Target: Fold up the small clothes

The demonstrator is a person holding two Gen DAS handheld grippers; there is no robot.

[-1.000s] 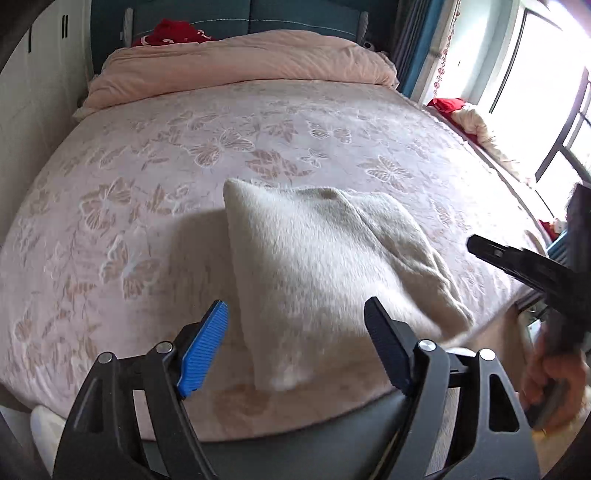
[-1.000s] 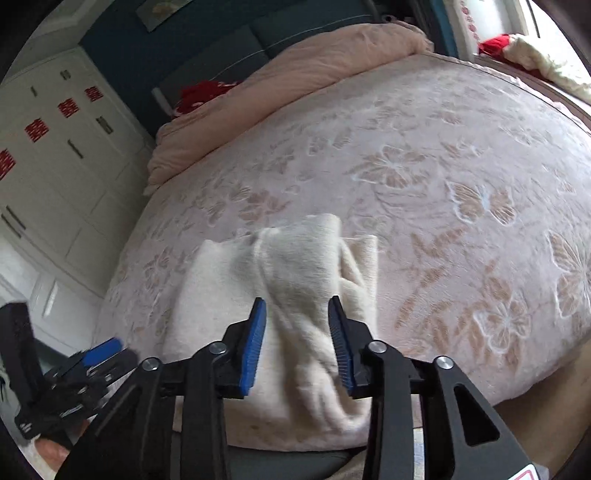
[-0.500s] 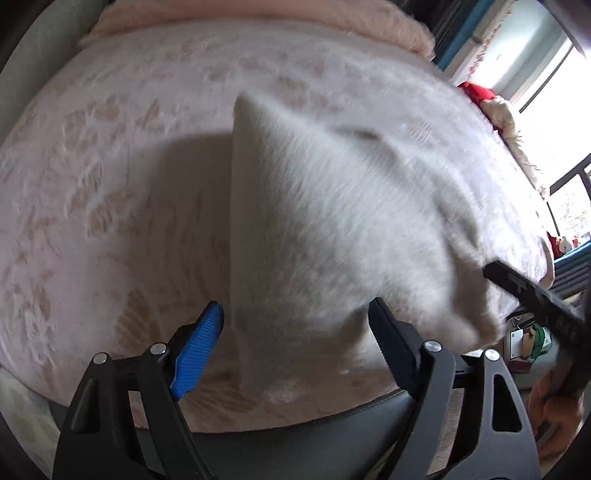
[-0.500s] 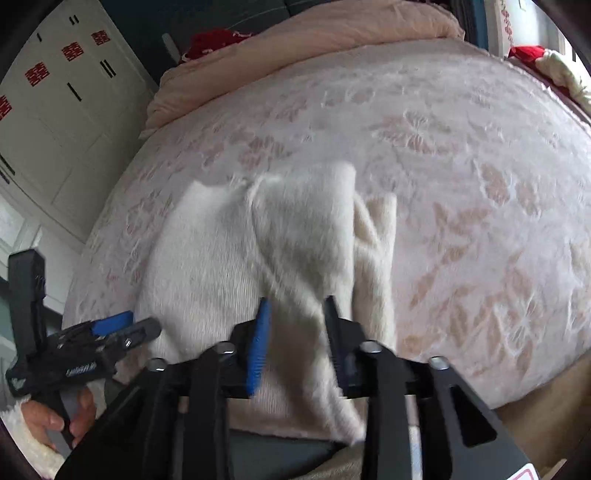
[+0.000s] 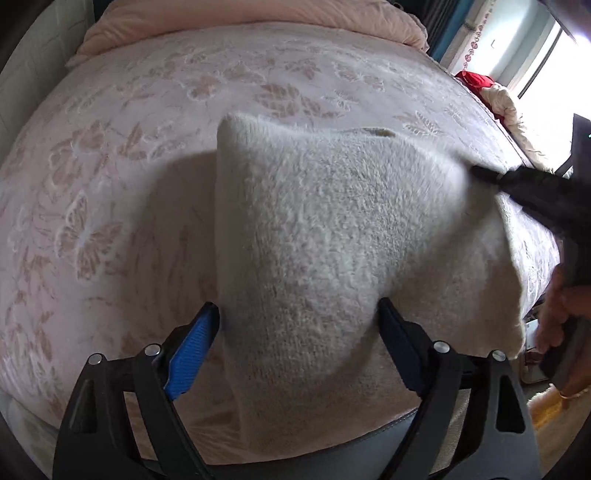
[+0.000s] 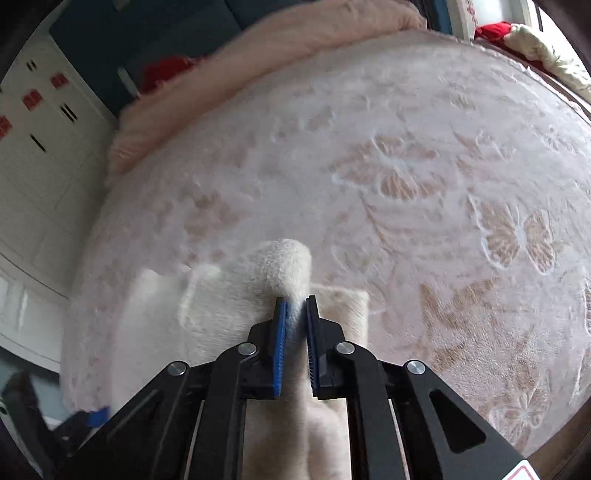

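A cream fleecy garment (image 5: 325, 236) lies folded near the front edge of the pink bed (image 5: 129, 155). My left gripper (image 5: 299, 317) is open, its jaws wide on either side of the garment's near end. My right gripper (image 6: 294, 306) is shut on a raised fold of the cream garment (image 6: 284, 266) and lifts it off the bed. In the left wrist view the right gripper (image 5: 484, 173) comes in from the right and pinches the garment's right side.
A rolled pink duvet (image 5: 258, 18) lies at the head of the bed. White wardrobes (image 6: 40, 140) stand to the left. Red and cream cloth (image 5: 495, 92) lies by the window at the right. The bed's front edge is just under both grippers.
My right gripper has closed on the garment's right side and lifted a fold. My left gripper has moved in closer over the garment's near end, still open.
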